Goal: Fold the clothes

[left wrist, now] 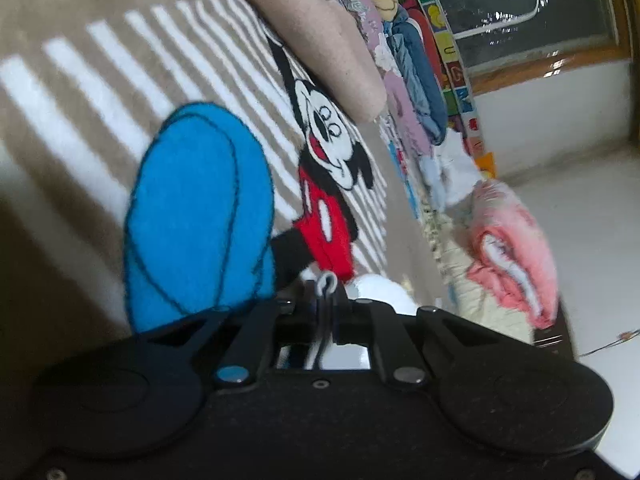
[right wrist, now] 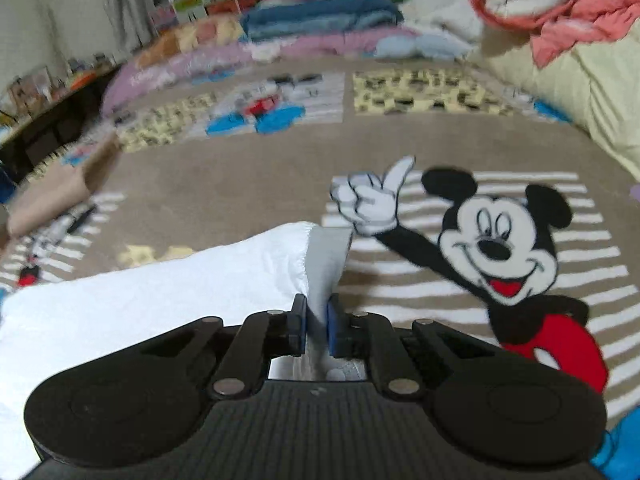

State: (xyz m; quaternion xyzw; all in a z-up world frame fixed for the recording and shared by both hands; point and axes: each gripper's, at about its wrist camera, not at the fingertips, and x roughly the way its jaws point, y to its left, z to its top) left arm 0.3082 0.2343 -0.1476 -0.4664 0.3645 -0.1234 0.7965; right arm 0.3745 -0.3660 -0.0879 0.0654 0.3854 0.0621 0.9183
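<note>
White garment (right wrist: 160,280) edge pinched by both hand-held grippers (right wrist: 317,330) (left wrist: 326,300).

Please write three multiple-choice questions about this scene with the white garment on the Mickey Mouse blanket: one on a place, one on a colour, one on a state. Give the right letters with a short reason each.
1. In the right wrist view, where does the white garment lie relative to the Mickey Mouse figure on the blanket?
A. to its left
B. to its right
C. on top of its face

2. What colour is the crumpled cloth on the pile at the upper right of that view?
A. green
B. pink with white
C. black

3. How is the right gripper?
A. wide open above the blanket
B. shut on an edge of the white garment
C. shut on the blue cloth

Answers: 1 A, the garment fills the lower left while the figure is on the right. 2 B, its folds are pink with a white inside. 3 B, cloth is pinched between the two fingers.
</note>
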